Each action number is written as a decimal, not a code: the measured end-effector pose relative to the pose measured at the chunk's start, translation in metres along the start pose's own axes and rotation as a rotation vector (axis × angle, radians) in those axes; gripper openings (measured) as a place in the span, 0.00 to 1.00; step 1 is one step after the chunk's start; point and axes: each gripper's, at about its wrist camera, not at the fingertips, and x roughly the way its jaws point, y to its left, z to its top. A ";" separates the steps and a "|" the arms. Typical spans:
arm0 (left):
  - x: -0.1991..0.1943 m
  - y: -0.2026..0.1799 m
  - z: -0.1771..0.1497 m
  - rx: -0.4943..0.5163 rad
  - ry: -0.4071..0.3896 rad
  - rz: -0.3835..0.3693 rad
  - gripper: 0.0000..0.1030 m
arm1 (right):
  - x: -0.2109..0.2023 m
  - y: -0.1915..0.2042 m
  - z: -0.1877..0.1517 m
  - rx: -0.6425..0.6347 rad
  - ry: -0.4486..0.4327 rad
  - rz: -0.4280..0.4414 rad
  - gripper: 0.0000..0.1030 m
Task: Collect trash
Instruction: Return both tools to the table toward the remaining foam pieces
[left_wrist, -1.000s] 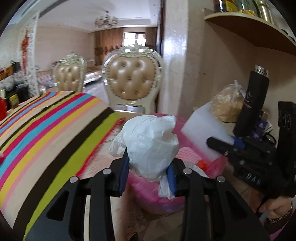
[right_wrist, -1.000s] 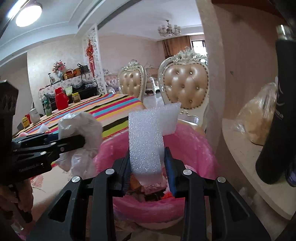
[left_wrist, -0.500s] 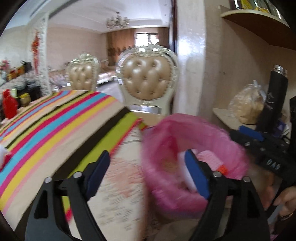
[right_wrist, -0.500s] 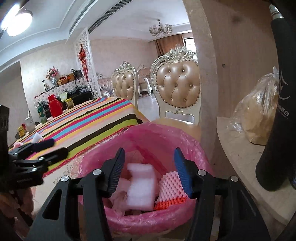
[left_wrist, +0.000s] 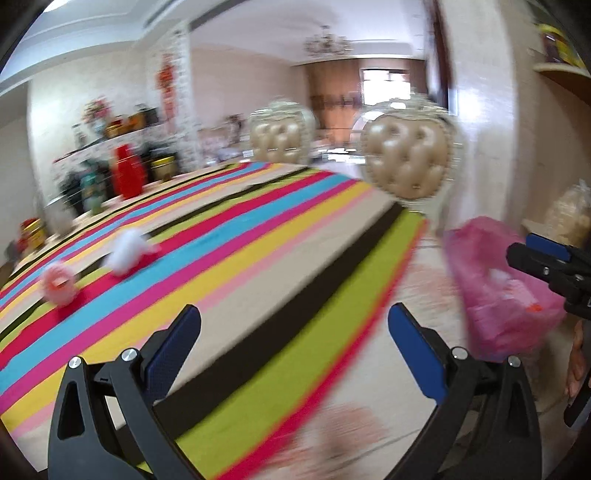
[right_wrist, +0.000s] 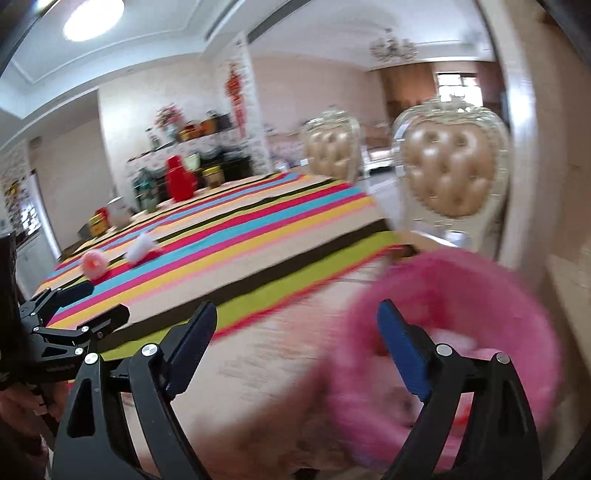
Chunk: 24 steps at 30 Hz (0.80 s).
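The pink-lined trash bin stands at the table's right end; it also shows in the right wrist view, blurred, with white and orange trash inside. My left gripper is open and empty over the striped tablecloth. My right gripper is open and empty at the bin's left rim. A white crumpled piece and a pink foam net lie far left on the cloth; both also show in the right wrist view, white piece and pink net.
Two tufted gold chairs stand behind the table. A red jug and jars sit at the table's far left end. A shelf with a bagged item is right of the bin. Both views are motion-blurred.
Both grippers opened and dropped their loads, the white bag and the foam block, into the bin. Both have since swung left toward the table.
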 end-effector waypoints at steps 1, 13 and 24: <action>-0.003 0.018 -0.004 -0.021 0.007 0.034 0.95 | 0.007 0.013 0.001 -0.010 0.012 0.019 0.82; -0.025 0.224 -0.032 -0.231 0.077 0.394 0.95 | 0.106 0.183 0.015 -0.129 0.164 0.248 0.82; 0.017 0.326 -0.031 -0.384 0.155 0.478 0.95 | 0.196 0.265 0.026 -0.146 0.258 0.250 0.82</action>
